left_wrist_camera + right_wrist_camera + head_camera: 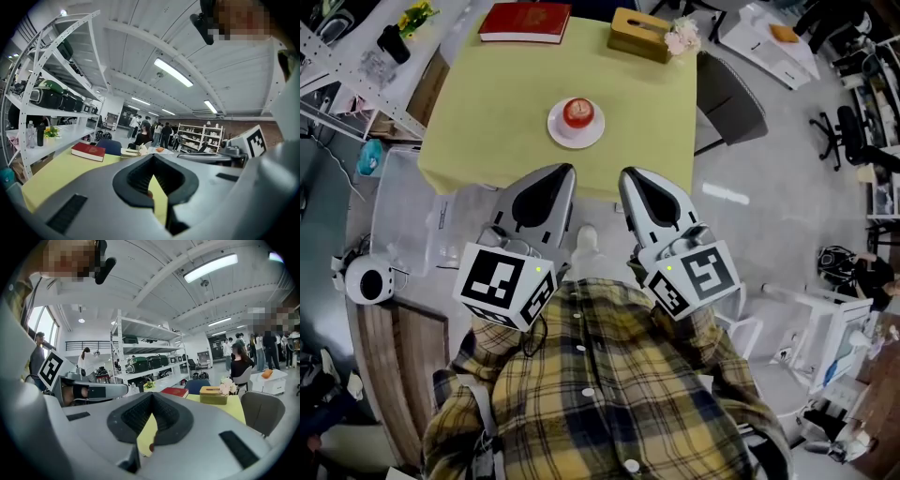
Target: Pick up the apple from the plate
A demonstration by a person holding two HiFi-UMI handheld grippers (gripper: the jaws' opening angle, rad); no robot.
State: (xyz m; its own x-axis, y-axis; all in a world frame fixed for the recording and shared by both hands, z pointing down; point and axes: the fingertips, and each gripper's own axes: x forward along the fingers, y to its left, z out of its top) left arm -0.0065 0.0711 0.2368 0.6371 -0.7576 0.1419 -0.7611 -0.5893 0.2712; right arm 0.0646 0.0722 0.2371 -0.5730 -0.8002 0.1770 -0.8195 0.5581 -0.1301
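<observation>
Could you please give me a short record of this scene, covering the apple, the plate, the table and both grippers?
apple: red, lying on the plate, untouched
plate: white, near the middle of the table
table: yellow; red book and tissue box at its far edge
left gripper: shut, empty, apart from the apple
right gripper: shut, empty, beside the left gripper

Yellow-and-navy plaid shirt (609, 394), white buttons (580, 349), grey left gripper (566, 170) and right gripper (627, 173), black-lined jaws, black-and-white marker cubes (506, 284)
</observation>
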